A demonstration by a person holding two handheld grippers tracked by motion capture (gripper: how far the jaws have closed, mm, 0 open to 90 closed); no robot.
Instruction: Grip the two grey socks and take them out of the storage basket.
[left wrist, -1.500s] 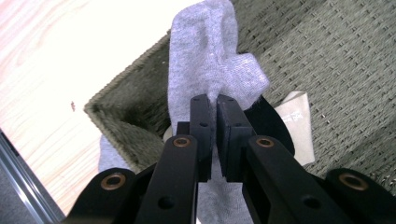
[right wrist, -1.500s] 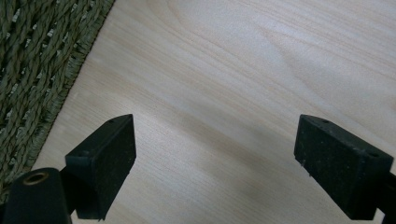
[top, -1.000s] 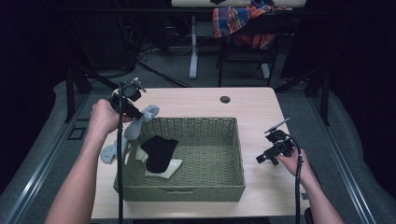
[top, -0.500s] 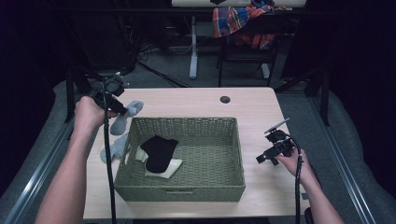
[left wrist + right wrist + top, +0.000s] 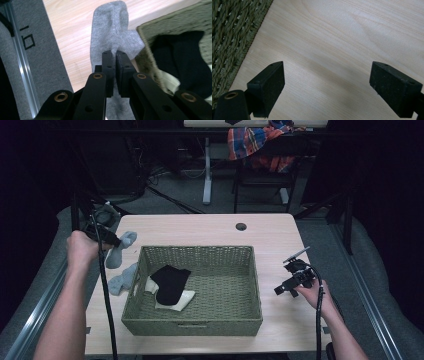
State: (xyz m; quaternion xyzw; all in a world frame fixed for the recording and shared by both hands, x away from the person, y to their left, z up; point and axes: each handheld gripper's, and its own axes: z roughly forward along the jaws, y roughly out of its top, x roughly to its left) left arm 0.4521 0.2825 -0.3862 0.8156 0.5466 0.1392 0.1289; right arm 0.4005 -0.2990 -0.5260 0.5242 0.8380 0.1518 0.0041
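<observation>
**Grey sock pinched in the left gripper beside the basket**

The pale wooden worktop (image 5: pixel 210 227) is carrying a woven green basket (image 5: pixel 200 320), which is sitting between the two grippers. Inside the basket, a black sock (image 5: pixel 169 282) is lying on top of a cream sock (image 5: pixel 175 301), toward the side nearest the left gripper.

The left gripper (image 5: pixel 114 241) is hanging over the worktop's edge just outside that side of the basket. In the left gripper view its jaws are pressing almost together on a grey sock (image 5: pixel 113 32), gripping it near the middle; one end of the sock is spreading out beyond the jaw tips across the worktop, while the other end is trailing back beneath the jaws. A second grey sock (image 5: pixel 121 279) is lying on the worktop just below the left gripper, touching the basket's wall.

The right gripper (image 5: pixel 286 289) is resting well apart from the socks, on the basket's far side. Its jaws are standing wide open with nothing between them, only bare worktop ahead and the basket's rim (image 5: pixel 234 37) just beside one jaw.
</observation>
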